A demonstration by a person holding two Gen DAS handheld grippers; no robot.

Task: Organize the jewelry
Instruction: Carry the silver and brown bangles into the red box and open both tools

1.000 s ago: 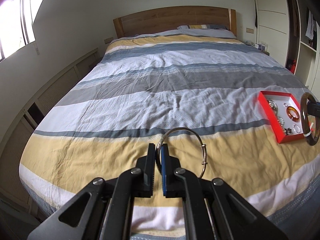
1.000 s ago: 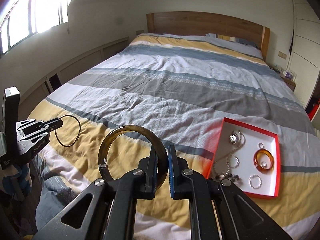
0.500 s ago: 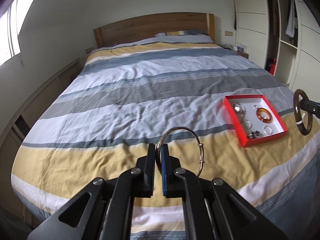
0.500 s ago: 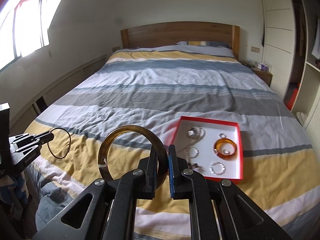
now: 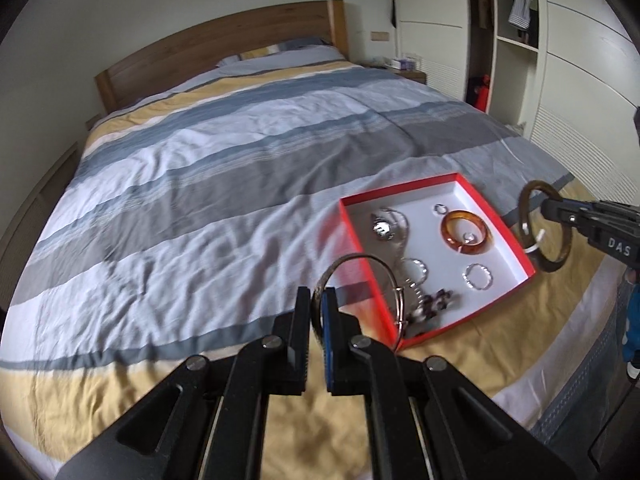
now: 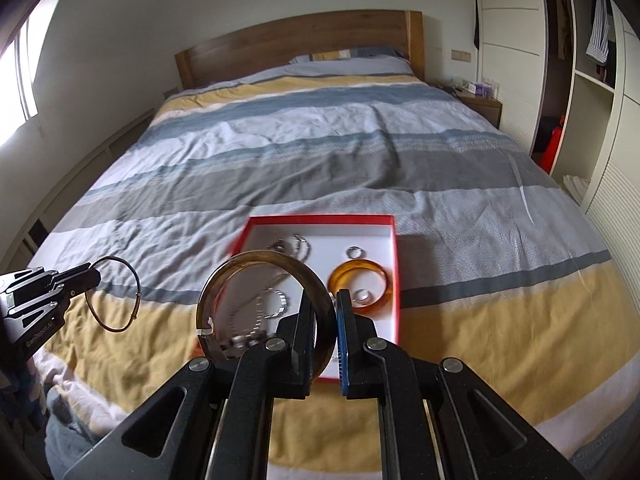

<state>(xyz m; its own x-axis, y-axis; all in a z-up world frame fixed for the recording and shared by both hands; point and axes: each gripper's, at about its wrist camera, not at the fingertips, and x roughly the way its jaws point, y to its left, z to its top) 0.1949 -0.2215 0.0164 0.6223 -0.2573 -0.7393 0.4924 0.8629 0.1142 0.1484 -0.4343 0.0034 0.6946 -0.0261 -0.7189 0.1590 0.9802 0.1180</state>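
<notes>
- My left tongs (image 5: 315, 306) are clamped on a thin metal bangle (image 5: 360, 258), held upright above the near-left corner of the red tray (image 5: 404, 196).
- My right tongs (image 6: 325, 312) are clamped on a thick brown bangle (image 6: 256, 258), held upright over the tray's near edge.
- The red tray lies on the striped bed (image 5: 200, 184), near its foot.
- Inside the tray: an amber bangle (image 5: 466, 232), small silver rings (image 5: 478, 276), and a silver chain (image 5: 384, 228).
</notes>
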